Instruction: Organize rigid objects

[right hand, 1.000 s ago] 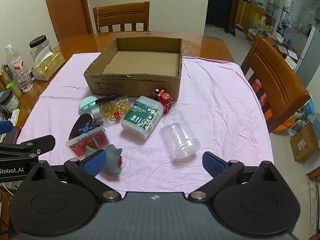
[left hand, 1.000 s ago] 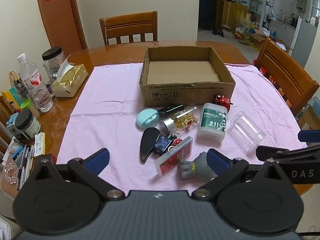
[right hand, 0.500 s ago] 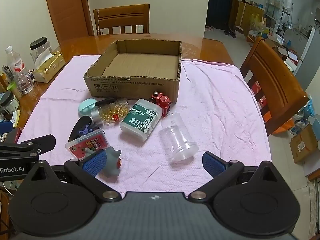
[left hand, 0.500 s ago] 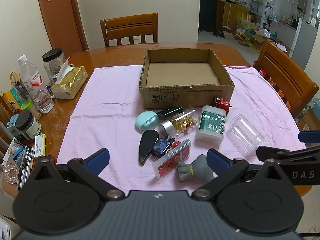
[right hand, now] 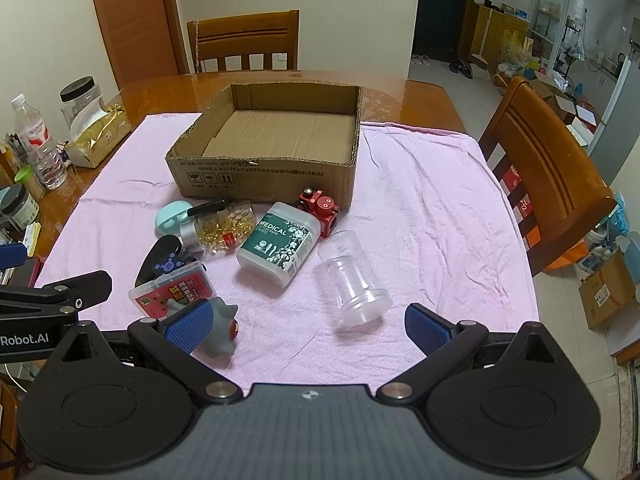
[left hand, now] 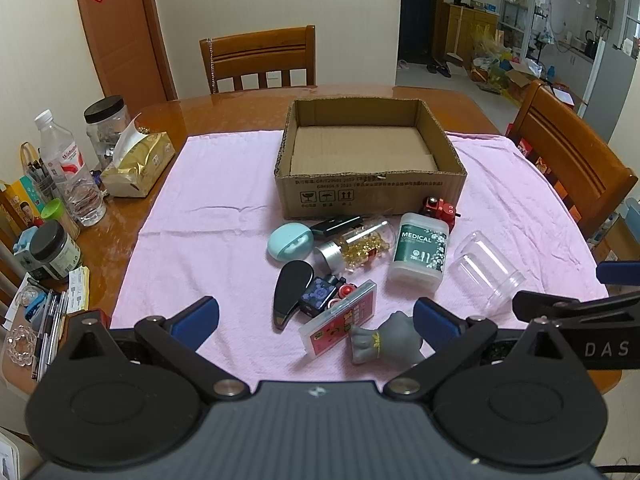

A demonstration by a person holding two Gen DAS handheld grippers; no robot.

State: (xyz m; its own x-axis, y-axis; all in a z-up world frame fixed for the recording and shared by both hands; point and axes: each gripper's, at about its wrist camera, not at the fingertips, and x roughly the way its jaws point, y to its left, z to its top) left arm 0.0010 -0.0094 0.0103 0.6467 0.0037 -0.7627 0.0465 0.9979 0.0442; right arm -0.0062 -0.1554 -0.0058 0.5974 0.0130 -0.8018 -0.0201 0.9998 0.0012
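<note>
Right wrist view: right tongs wide apart, holding nothing, near clear jar; left tongs also wide.

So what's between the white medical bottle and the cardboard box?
A little red toy sits there, right by the bottle's top and close to the box's front wall. The right wrist view shows it best.
</note>
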